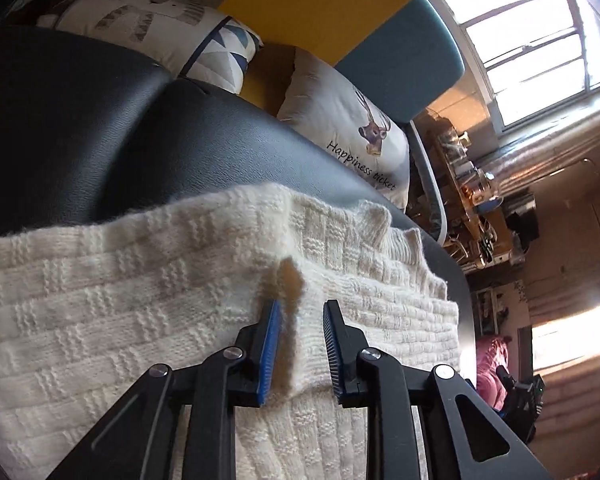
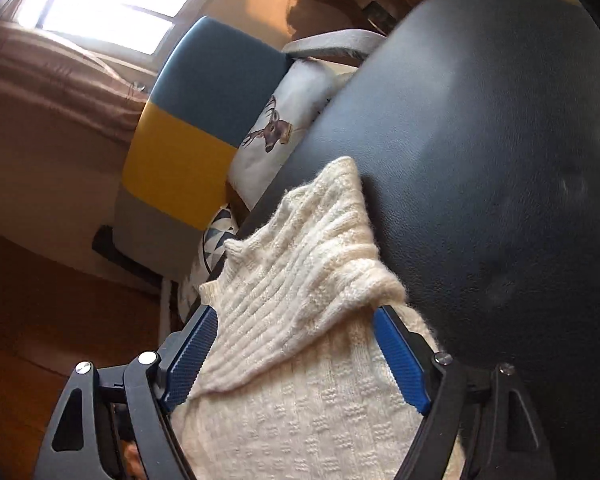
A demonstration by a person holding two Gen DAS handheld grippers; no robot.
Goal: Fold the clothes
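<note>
Lying across a black padded leather-look bench [image 1: 204, 132] is a cream chunky-knit sweater with a basket-weave pattern [image 1: 112, 300], partly folded, one layer doubled over another.

Left tongs [image 1: 302, 354]: black linkage arms, blue ribbed pads, spread apart. A raised fold of the knit runs up between the two fingers; the left pad [image 1: 271, 350] touches the fold, the right pad sits just beside it with a gap. No pinch.

Right tongs [image 2: 296, 360]: spread wide. The sweater's ribbed band [image 2: 296, 280], cuff or hem (cannot tell which), lies folded over the basket-weave part and sits between the blue pads [image 2: 190, 354]. Both pads are near the fabric edges; cannot tell if they press on it. The ribbed end points away from the camera, onto the bench surface.

Beyond the bench:
- white cushion with a deer print and the text "Happiness ticket" [image 1: 348, 124], touching the bench's far edge
- white cushion with blue and grey triangle pattern [image 1: 220, 52], also against the bench
- upholstered panel in yellow and teal blocks [image 1: 340, 12] behind the cushions
- bright multi-pane window [image 1: 528, 48] at the upper right of the left view
- cluttered shelves or desk in the background, too blurred to itemise
</note>
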